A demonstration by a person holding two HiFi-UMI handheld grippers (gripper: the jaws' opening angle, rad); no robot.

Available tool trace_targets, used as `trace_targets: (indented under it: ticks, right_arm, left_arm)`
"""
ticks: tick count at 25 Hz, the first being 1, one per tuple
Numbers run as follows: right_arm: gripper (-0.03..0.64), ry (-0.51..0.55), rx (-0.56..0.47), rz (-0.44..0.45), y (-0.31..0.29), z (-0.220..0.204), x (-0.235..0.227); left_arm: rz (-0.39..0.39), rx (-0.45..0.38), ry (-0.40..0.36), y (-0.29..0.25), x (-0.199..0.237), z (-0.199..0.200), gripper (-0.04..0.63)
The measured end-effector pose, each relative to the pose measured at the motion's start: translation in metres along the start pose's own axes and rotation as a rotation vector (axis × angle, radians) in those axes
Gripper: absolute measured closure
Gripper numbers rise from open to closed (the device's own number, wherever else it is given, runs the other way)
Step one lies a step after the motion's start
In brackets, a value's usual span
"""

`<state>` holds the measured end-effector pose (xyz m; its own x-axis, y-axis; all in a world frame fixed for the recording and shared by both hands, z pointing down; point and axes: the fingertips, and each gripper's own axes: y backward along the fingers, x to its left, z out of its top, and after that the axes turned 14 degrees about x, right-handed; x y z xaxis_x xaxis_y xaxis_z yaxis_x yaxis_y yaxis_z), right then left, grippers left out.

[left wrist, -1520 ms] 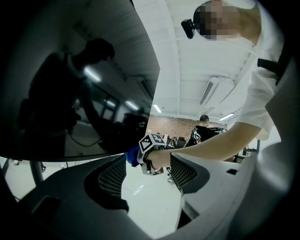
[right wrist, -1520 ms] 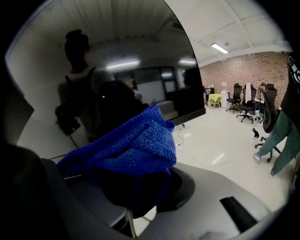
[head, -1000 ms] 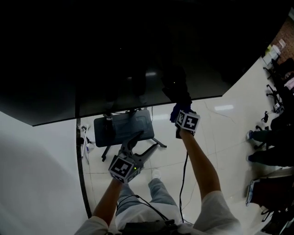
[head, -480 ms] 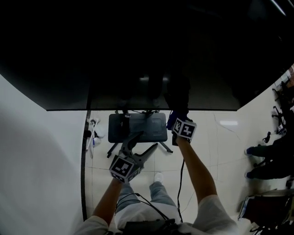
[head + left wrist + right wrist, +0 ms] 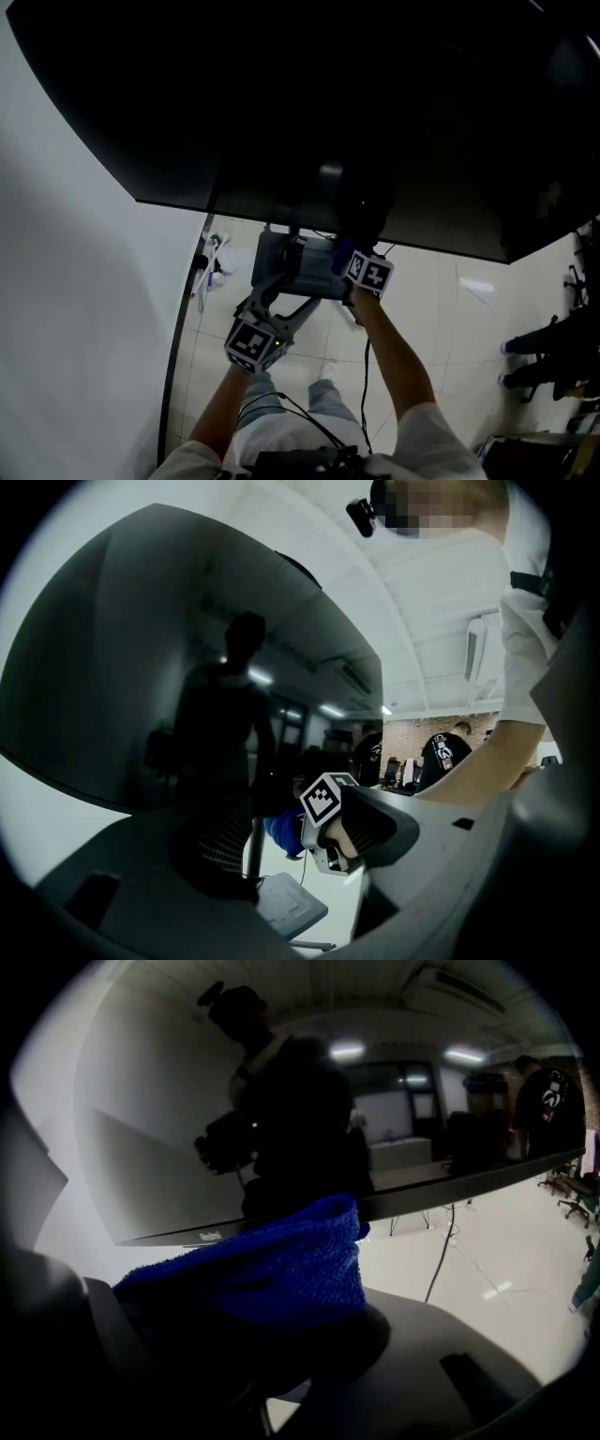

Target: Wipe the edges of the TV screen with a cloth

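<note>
The TV screen (image 5: 375,122) is a large dark panel; its bottom edge (image 5: 431,248) slants across the head view. My right gripper (image 5: 349,258) is shut on a blue cloth (image 5: 339,261) and holds it up against that edge, just right of the stand. In the right gripper view the blue cloth (image 5: 272,1260) bulges between the jaws and touches the bezel (image 5: 422,1194). My left gripper (image 5: 298,289) hangs lower and to the left, open with nothing in it, away from the screen. The left gripper view shows the cloth (image 5: 281,832) and the screen (image 5: 187,667).
A grey stand base (image 5: 291,277) with legs sits on the white tiled floor under the TV. A black cable (image 5: 367,375) trails down the floor. A white wall (image 5: 84,309) lies at the left. People and chairs (image 5: 553,347) are at the far right.
The right gripper with the cloth has slid left along the TV's bottom edge, closer to the stand. The head view has swung, so the edge now slants. The left gripper has hardly moved.
</note>
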<state>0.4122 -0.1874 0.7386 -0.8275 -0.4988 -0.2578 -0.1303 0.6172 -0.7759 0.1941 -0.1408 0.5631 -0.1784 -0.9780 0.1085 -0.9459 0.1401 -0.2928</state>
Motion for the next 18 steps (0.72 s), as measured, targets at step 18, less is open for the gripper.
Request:
trace_targets:
  ticks: [18]
  right_arm:
    - [0.54,0.254,0.076,0.231,-0.087,-0.015,0.29]
  left_arm:
    - [0.3,0.012,0.119,0.16,0.141,-0.034,0.307]
